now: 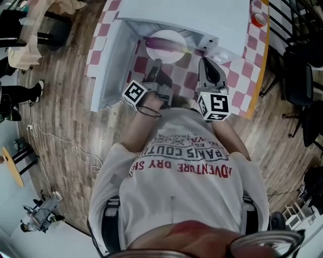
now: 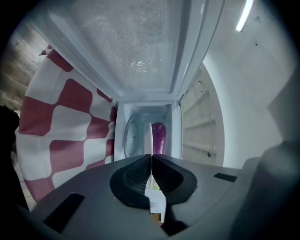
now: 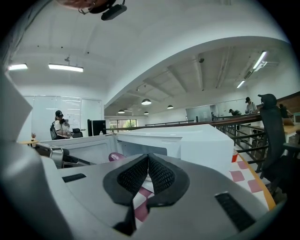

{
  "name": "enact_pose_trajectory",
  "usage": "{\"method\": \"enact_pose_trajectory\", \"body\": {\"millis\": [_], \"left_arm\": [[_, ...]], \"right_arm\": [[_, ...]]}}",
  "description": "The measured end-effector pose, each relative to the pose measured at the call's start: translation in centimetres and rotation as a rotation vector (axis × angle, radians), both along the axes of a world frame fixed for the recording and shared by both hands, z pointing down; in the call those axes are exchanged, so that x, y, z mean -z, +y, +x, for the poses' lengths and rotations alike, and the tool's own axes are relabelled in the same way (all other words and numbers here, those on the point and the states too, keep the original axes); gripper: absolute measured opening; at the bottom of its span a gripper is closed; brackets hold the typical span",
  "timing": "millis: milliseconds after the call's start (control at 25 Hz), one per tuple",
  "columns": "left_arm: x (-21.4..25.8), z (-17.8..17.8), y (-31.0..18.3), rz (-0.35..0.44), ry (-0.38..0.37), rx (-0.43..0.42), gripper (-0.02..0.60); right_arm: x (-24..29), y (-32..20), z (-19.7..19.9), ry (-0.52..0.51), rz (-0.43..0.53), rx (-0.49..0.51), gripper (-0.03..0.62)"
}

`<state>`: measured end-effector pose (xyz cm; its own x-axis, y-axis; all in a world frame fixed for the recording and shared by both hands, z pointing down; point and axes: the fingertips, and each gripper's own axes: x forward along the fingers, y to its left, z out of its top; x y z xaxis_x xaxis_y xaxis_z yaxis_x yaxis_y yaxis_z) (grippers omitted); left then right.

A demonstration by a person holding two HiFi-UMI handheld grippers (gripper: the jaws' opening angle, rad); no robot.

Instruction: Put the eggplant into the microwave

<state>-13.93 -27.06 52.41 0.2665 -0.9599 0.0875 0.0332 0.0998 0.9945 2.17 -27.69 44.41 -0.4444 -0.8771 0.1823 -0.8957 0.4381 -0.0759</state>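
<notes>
Looking down through the head camera, I see the eggplant (image 1: 164, 44) lying on the white turntable plate (image 1: 170, 57) inside the open microwave (image 1: 202, 15) — its door (image 1: 108, 65) stands swung out to the left. My left gripper (image 1: 155, 65) sits in front of the opening, jaws pressed together with nothing between them. My right gripper (image 1: 204, 64) is beside it, over the red-and-white checked tablecloth (image 1: 237, 85) — jaws likewise closed and empty.

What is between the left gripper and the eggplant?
Nothing stands there: in the head view only bare checked cloth and the plate's rim separate the left gripper from the eggplant.
</notes>
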Motion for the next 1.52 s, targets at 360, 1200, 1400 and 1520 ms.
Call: {"method": "enact_pose_trajectory", "body": {"millis": [360, 1200, 1400, 1520], "left_arm": [[-4.5, -2.4, -5.7, -0.082, -0.033, -0.090, 0.029], [-8.7, -0.5, -13.2, -0.109, -0.078, -0.133, 0.029], [-10.1, -0.6, -12.8, -0.157, -0.098, -0.130, 0.028], [-10.4, -0.7, -13.1, -0.166, -0.100, -0.125, 0.028]], "right_arm": [[-1.7, -3.1, -3.3, 0.043, -0.011, -0.074, 0.025], [-6.2, -6.7, -1.8, 0.080, -0.115, -0.152, 0.025], [-6.7, -6.6, -2.1, 0.076, -0.129, -0.143, 0.025], [-6.9, -6.6, -2.1, 0.080, -0.139, -0.140, 0.025]]}}
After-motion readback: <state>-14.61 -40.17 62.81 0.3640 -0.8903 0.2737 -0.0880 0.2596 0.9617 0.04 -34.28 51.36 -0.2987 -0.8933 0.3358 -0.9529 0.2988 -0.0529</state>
